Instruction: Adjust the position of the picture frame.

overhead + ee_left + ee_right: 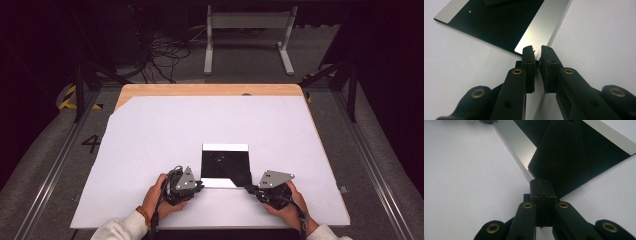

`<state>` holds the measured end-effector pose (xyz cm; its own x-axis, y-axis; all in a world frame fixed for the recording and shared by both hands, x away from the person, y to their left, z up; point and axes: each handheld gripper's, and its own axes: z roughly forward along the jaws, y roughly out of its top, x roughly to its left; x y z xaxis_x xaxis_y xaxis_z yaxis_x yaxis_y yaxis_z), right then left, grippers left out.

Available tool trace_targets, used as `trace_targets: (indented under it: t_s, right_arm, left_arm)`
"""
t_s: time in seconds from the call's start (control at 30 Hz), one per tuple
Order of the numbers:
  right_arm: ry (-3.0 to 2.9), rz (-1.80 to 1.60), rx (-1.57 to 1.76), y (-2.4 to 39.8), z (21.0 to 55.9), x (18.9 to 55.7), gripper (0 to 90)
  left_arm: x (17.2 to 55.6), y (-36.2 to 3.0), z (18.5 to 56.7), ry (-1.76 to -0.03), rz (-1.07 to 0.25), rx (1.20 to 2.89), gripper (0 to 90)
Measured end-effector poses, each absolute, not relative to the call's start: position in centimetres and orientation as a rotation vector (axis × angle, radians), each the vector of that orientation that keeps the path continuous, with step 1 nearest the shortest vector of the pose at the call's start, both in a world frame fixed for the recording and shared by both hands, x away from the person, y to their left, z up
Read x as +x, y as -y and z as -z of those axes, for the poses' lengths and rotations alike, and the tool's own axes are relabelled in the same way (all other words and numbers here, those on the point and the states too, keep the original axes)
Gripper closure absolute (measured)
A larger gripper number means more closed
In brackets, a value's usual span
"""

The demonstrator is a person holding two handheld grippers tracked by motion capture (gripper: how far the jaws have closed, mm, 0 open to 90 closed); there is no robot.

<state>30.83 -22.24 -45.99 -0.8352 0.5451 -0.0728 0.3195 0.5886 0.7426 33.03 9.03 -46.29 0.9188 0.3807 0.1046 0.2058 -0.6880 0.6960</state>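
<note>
A flat black sheet (222,162) with a silver band along its far and near edges lies on the white mat. My left gripper (201,186) sits at its near left corner. In the left gripper view its jaws (537,48) stand a narrow slit apart, with the tip of the silver corner (541,27) wedged between them. My right gripper (251,189) is at the near right corner. In the right gripper view its jaws (541,181) are closed tight on the point of a black flap (560,157) that rises off the sheet beside the silver band (516,140).
The white mat (200,120) covers most of a wooden table (210,90), whose bare strip runs along the far edge. Beyond it, on the grey floor, are a white table frame (247,30) and loose cables (165,50). Dark rails flank both sides.
</note>
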Motion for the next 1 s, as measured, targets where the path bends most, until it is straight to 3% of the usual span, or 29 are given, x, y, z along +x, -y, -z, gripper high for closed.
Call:
trace_targets:
  t_s: [1.0]
  right_arm:
    - [-2.574,-0.984,0.781,24.4,44.9,31.2,90.0]
  left_arm:
    - [33.9,-11.8,45.9,-0.468,-0.290,2.282,82.6]
